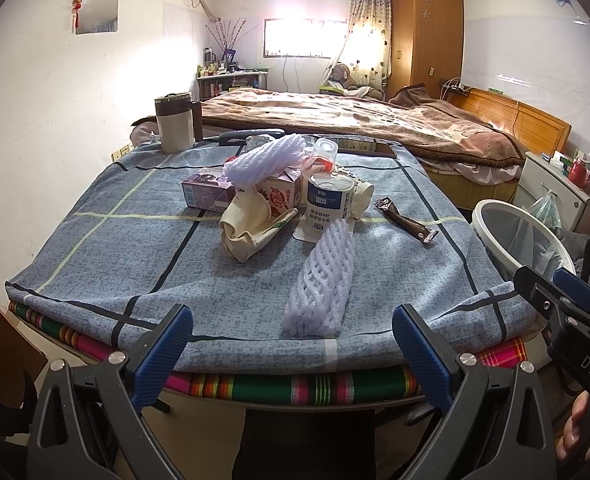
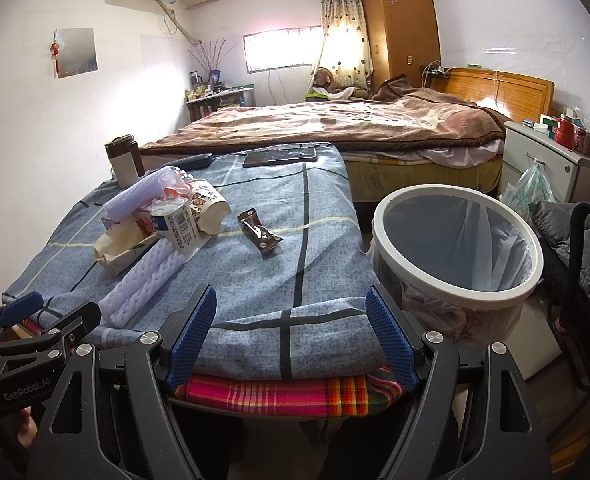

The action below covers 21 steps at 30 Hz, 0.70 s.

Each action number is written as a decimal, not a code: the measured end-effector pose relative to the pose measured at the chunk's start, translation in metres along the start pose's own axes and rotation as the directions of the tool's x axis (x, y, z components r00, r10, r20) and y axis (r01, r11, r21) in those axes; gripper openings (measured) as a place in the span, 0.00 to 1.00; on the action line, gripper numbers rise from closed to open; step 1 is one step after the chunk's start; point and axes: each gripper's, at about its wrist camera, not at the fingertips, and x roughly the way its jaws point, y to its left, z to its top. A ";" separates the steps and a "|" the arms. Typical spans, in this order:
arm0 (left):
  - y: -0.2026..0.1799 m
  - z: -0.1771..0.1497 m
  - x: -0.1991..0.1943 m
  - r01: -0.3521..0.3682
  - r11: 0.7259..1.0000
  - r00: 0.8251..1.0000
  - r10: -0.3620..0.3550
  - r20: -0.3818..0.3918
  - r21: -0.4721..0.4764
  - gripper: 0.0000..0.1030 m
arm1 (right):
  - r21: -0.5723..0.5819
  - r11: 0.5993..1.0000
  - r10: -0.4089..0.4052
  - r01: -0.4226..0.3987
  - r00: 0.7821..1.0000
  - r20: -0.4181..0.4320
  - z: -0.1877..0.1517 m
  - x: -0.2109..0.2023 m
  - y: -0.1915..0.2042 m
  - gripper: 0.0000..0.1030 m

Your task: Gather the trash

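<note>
Trash heaped mid-worktop on blue plaid cloth: foam fruit net nearest edge, second foam net atop pile, tin can, crumpled paper bag, milk carton, paper cup. Brown snack wrapper lies apart, toward bin side. Lined wastebasket stands just beside worktop's right edge, mouth open, likely staged for drops. Left tool spread wide, holding nothing, at near edge facing foam net. Right tool likewise spread, unloaded. Thermos, phone at far edge: keepers, not trash. Approach unobstructed.
</note>
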 end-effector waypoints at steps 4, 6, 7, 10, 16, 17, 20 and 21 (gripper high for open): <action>0.000 0.000 0.000 0.000 1.000 1.000 0.000 0.000 -0.001 0.98 | 0.000 1.000 -0.001 0.001 1.000 0.001 0.000 0.000 0.000 0.76; 0.000 0.000 0.000 0.000 1.000 1.000 0.000 0.001 0.000 0.98 | 0.000 1.000 -0.002 0.002 1.000 0.000 0.000 0.000 0.000 0.76; 0.000 0.000 0.000 0.000 1.000 1.000 0.000 0.001 0.000 0.98 | 0.001 1.000 -0.002 0.002 1.000 0.000 0.000 0.000 0.000 0.76; 0.000 0.000 0.000 -0.003 1.000 1.000 0.003 0.001 0.001 0.98 | 0.000 1.000 -0.001 0.001 1.000 0.000 0.000 0.000 0.000 0.76; 0.003 0.002 0.000 -0.011 1.000 1.000 0.011 -0.002 0.002 0.98 | -0.002 1.000 -0.001 0.001 1.000 0.000 0.000 0.001 0.000 0.76; 0.004 0.002 0.001 -0.009 1.000 1.000 0.009 -0.003 0.002 0.98 | -0.002 1.000 -0.004 0.004 1.000 -0.001 0.000 0.001 0.000 0.76; 0.005 0.002 0.004 0.004 1.000 1.000 -0.004 -0.015 0.003 0.98 | -0.009 1.000 -0.006 0.006 1.000 0.000 0.003 0.003 -0.001 0.76; 0.007 0.003 0.006 0.011 1.000 1.000 -0.011 -0.022 0.002 0.98 | -0.012 1.000 -0.011 0.011 1.000 0.001 0.004 0.004 -0.001 0.76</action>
